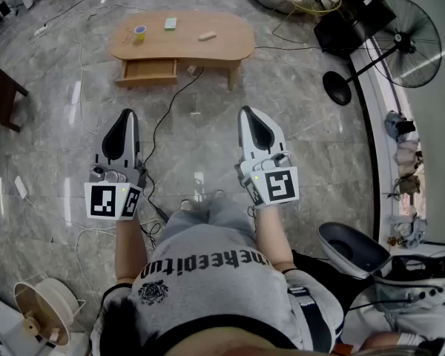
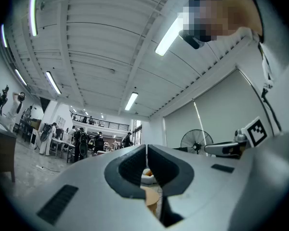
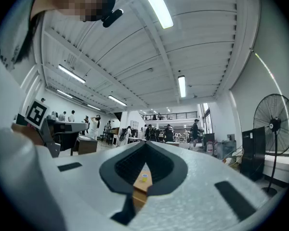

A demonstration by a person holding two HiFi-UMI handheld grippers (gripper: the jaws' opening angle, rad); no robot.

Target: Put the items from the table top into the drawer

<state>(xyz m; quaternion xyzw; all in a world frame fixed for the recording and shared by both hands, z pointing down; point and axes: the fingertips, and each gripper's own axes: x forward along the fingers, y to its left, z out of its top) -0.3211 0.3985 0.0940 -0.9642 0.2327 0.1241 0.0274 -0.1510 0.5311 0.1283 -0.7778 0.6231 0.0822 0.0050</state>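
Observation:
Far ahead on the floor stands a low wooden table (image 1: 230,47). On its top lie a yellow roll with a blue core (image 1: 139,33), a small green item (image 1: 170,24) and a beige stick-shaped item (image 1: 207,36). Its drawer (image 1: 150,70) is pulled open at the front left. My left gripper (image 1: 127,114) (image 2: 146,148) and my right gripper (image 1: 246,111) (image 3: 146,143) are held side by side in the air, well short of the table. Both are shut with nothing between the jaws. The yellow roll (image 3: 144,178) shows through the right jaws' gap.
A black cable (image 1: 167,113) runs across the marble floor from the table toward me. A standing fan (image 1: 404,32) and a black box (image 1: 352,13) are at the right. A dark table (image 1: 0,87) is at the left edge, and a spool (image 1: 44,310) sits near my left side.

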